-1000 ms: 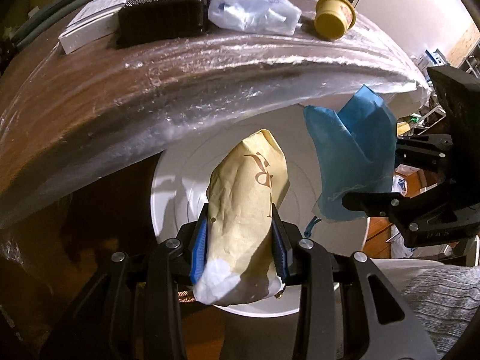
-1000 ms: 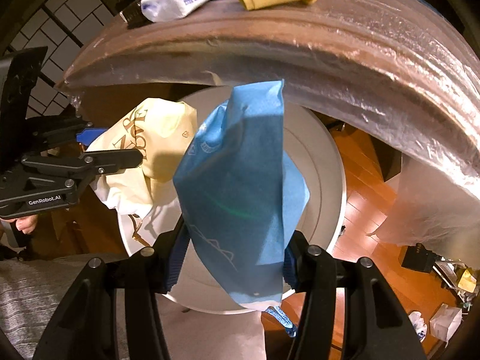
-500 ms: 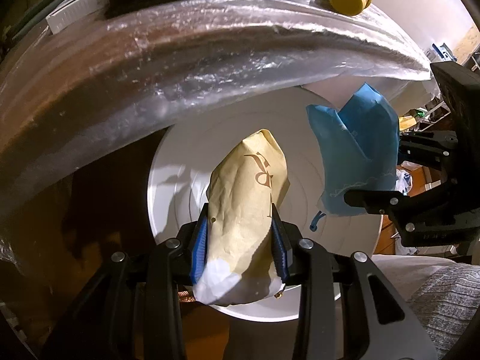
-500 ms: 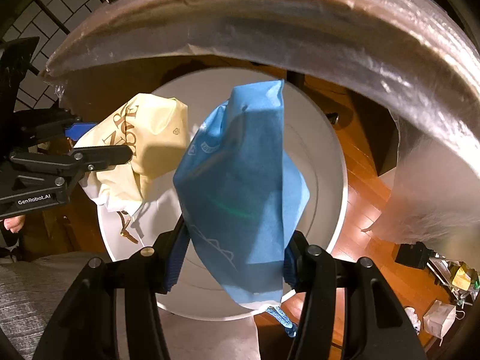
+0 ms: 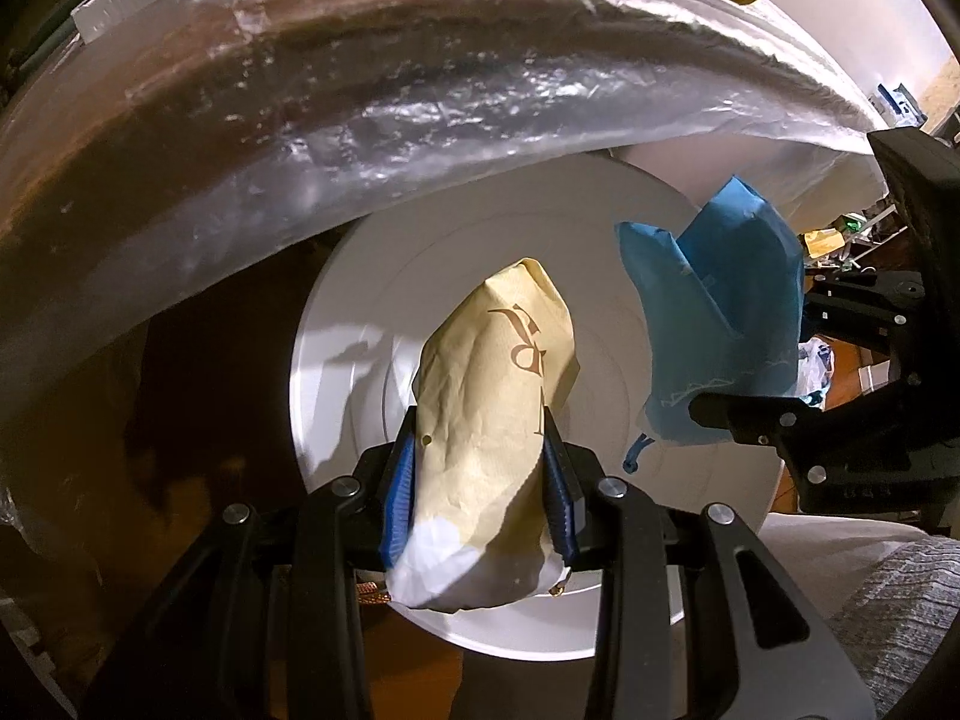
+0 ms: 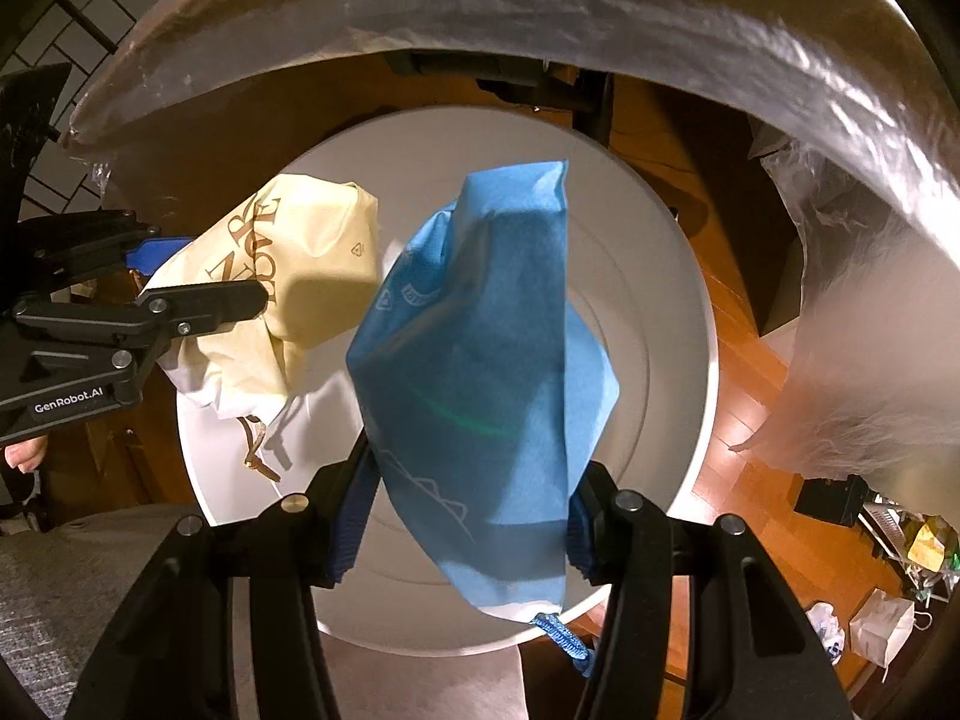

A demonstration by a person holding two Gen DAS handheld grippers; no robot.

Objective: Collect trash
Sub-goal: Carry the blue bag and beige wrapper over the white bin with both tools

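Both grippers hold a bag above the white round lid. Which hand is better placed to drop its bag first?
Probably left: the cream bag in the left gripper hangs over the white lid centre; the right gripper's blue bag hangs nearer its rim.

Left gripper (image 5: 480, 480) clamps cream bag (image 5: 492, 420) above white bin lid (image 5: 360, 360)

Cream bag (image 5: 498, 420): crumpled paper with brown lettering, white at its lower end, hanging pinched over the round white bin lid (image 5: 360, 324).
Blue bag (image 6: 480, 372): creased, white-outlined print, dangling beside it, blue cord trailing below.
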